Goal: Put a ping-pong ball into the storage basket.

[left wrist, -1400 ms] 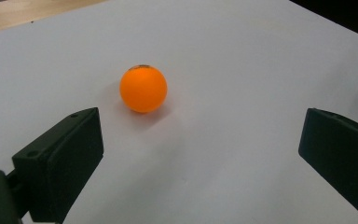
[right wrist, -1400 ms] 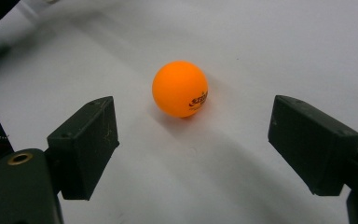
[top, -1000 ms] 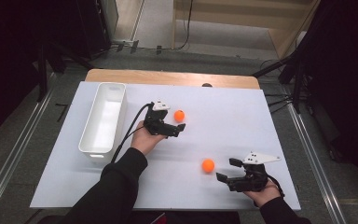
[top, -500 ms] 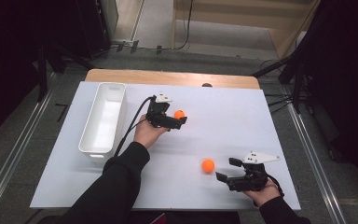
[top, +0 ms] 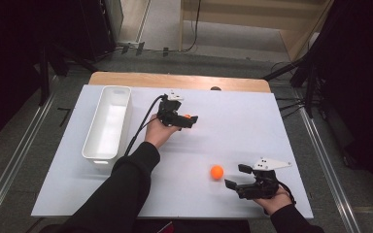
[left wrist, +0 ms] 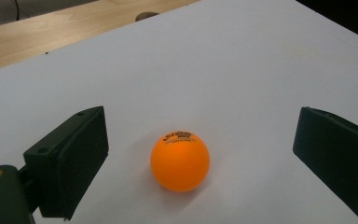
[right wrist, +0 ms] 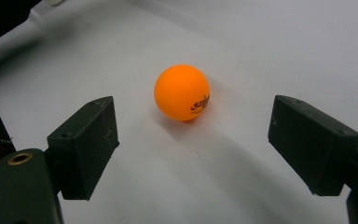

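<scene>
Two orange table-tennis balls lie on the white table sheet (top: 233, 126). The far ball (top: 187, 117) (left wrist: 180, 161) sits between the wide-apart jaws of my left gripper (top: 189, 120) (left wrist: 200, 158), which is open and touches nothing. The near ball (top: 217, 172) (right wrist: 182, 92) rests just ahead of my right gripper (top: 234, 176) (right wrist: 193, 140), also open, with the ball a little beyond its jaw tips. A person's hands hold both grippers.
A long white bin (top: 108, 123) stands at the left of the sheet, looking empty. A wooden table edge (top: 175, 81) (left wrist: 51, 32) runs along the back. Dark floor and stands surround the table.
My left gripper has slid up and right so the far ball now lies between its jaws. The right gripper and near ball have stayed put.
</scene>
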The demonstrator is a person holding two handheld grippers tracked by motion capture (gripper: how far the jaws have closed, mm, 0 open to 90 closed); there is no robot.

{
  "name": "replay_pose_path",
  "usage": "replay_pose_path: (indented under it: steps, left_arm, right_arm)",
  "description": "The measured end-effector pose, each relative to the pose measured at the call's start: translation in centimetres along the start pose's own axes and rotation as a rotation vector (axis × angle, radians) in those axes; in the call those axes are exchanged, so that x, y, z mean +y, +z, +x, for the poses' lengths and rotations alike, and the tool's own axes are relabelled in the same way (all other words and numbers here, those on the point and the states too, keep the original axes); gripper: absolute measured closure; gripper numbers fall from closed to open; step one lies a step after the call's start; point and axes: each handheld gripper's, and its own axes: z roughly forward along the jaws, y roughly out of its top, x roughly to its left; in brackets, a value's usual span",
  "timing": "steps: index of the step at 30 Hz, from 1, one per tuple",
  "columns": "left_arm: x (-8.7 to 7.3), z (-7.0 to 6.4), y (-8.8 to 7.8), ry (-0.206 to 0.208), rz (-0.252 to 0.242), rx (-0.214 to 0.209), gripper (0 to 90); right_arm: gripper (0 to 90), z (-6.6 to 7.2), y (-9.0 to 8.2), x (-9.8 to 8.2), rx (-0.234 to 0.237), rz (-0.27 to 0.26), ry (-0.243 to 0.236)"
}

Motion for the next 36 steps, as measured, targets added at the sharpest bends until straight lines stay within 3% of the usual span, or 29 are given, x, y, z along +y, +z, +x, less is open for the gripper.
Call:
replay_pose_path:
  steps: [7, 13, 19, 24, 36]
  left_arm:
    - [0.5, 0.8, 0.8, -0.038, -0.016, 0.013, 5.3]
    - [0.7, 1.0, 1.4, -0.003, 0.009, 0.044, 5.3]
    - [0.8, 0.9, 1.9, 0.010, 0.027, 0.046, 5.3]
    - [0.7, 1.1, 2.2, -0.023, 0.018, 0.035, 5.3]
    - [0.5, 0.9, 2.4, -0.010, 0.031, 0.040, 6.1]
  right_arm:
    - [14.4, 0.0, 0.0, 0.0, 0.005, 0.001, -0.003]
    - [14.4, 0.0, 0.0, 0.0, 0.005, -0.003, -0.002]
    - [14.4, -0.1, 0.0, 0.1, 0.005, -0.003, -0.007]
    - [14.3, -0.1, 0.0, 0.1, 0.004, -0.004, -0.007]
    - [14.4, -0.1, 0.0, 0.1, 0.005, -0.003, -0.005]
